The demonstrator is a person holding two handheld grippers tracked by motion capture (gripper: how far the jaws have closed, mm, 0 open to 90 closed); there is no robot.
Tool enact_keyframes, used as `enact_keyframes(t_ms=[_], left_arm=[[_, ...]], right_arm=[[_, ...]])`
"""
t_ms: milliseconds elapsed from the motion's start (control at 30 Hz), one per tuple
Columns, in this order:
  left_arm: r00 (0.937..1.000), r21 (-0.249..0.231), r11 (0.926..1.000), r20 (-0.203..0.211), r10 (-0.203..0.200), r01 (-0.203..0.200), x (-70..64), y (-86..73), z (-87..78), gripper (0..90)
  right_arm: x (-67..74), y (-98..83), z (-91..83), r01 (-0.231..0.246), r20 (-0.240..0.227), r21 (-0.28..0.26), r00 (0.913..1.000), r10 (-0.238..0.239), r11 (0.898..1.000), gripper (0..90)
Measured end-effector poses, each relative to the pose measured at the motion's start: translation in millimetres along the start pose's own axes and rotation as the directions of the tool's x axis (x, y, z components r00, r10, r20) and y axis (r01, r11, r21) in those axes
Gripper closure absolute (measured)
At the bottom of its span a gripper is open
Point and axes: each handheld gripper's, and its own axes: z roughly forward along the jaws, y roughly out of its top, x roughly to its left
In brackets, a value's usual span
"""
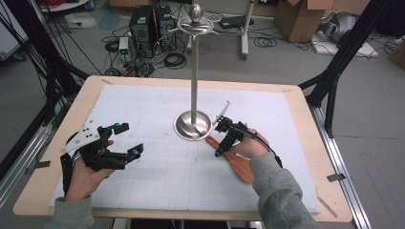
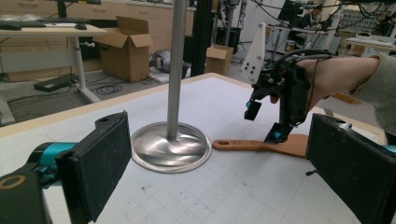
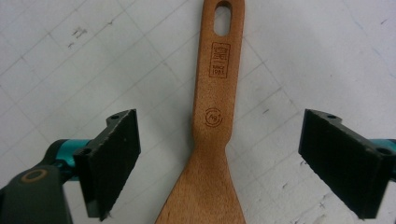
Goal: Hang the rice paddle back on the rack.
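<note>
A wooden spatula (image 1: 240,166) lies flat on the white gridded mat (image 1: 157,181), its holed handle end toward the base of a metal stand (image 1: 192,125). My right gripper (image 1: 220,139) hovers open just above the spatula's neck, pointing down. In the right gripper view the spatula (image 3: 217,116) runs up between the wide-apart jaws of the right gripper (image 3: 229,163), untouched. My left gripper (image 1: 130,139) rests open at the mat's left side, holding nothing. The left gripper view looks across between the left gripper (image 2: 224,177) jaws at the stand (image 2: 170,147), the spatula (image 2: 261,145) and the right gripper (image 2: 264,122).
The stand's tall pole rises to a hooked top (image 1: 195,24) over the mat's middle. The wooden table edge (image 1: 310,143) frames the mat. Black frame posts (image 1: 334,71) stand at both sides. Cables, a computer (image 1: 143,24) and cardboard boxes (image 1: 298,19) sit on the floor beyond.
</note>
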Motion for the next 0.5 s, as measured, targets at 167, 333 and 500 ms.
enact_keyframes(t_ms=[167, 333, 500], left_arm=[[0.9994, 0.011, 0.9999, -0.035, 0.001, -0.001, 2.7, -3.3, -0.3, 7.6], [0.9991, 0.000, 1.0000, -0.042, 0.001, -0.001, 1.9, -2.1, -3.0, 7.7], [0.9987, 0.012, 0.9999, -0.051, 0.003, -0.002, 3.1, -3.8, -3.8, 7.7]], right_arm=[[-0.4, 2.8, 1.4, -0.025, -0.004, 0.011, 0.9997, 0.025, 1.000, 16.7], [1.1, 7.8, 5.1, -0.021, -0.021, 0.034, 0.9996, 0.022, 0.999, 26.9], [3.9, 14.0, 11.3, 0.002, -0.006, 0.060, 1.0000, -0.002, 0.998, 33.5]])
